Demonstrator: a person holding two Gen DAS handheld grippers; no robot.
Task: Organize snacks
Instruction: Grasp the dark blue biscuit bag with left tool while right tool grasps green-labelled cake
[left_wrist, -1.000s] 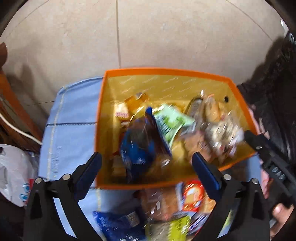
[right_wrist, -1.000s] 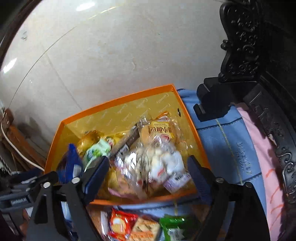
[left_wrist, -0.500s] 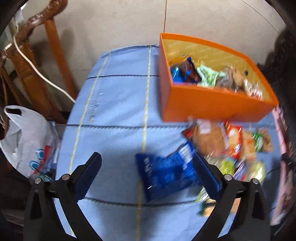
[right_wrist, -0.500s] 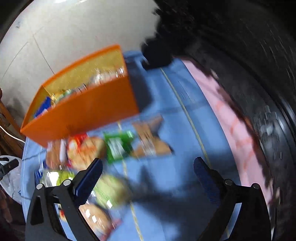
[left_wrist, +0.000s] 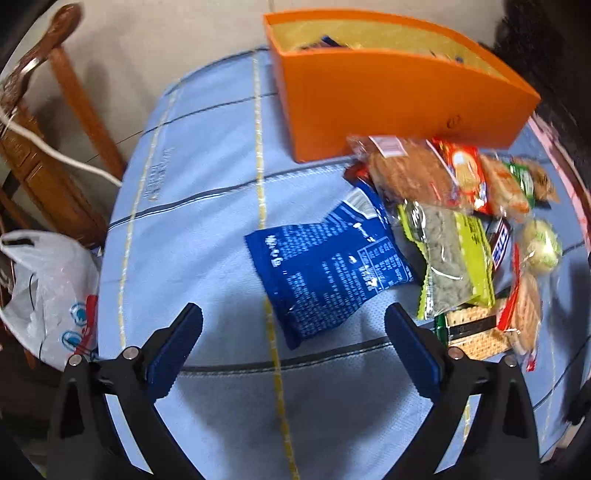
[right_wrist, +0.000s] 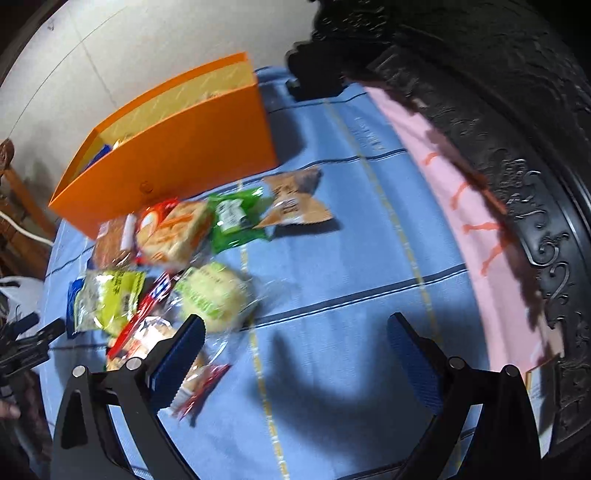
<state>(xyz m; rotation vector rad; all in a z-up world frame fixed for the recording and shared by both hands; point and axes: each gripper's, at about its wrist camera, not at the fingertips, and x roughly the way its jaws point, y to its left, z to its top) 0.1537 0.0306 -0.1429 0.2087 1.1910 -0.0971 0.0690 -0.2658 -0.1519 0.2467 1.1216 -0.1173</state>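
An orange box (left_wrist: 399, 96) with snacks inside stands at the back of a blue cloth (left_wrist: 207, 236); it also shows in the right wrist view (right_wrist: 173, 155). Several snack packets lie in front of it: a blue packet (left_wrist: 325, 269), a yellow-green packet (left_wrist: 450, 258), a brown bun (left_wrist: 406, 173). The right wrist view shows a green packet (right_wrist: 236, 218), a brown wrapper (right_wrist: 295, 201) and a pale round bun (right_wrist: 214, 295). My left gripper (left_wrist: 293, 347) is open and empty, just short of the blue packet. My right gripper (right_wrist: 295, 354) is open and empty, right of the pile.
A white plastic bag (left_wrist: 48, 295) and a wooden chair (left_wrist: 55, 122) with a white cable are left of the table. A dark carved chair back (right_wrist: 498, 129) with a pink cloth (right_wrist: 454, 192) borders the right side.
Both grippers have pulled back and down from over the orange box to low over the cloth, facing the loose packets. Both stay open and empty.
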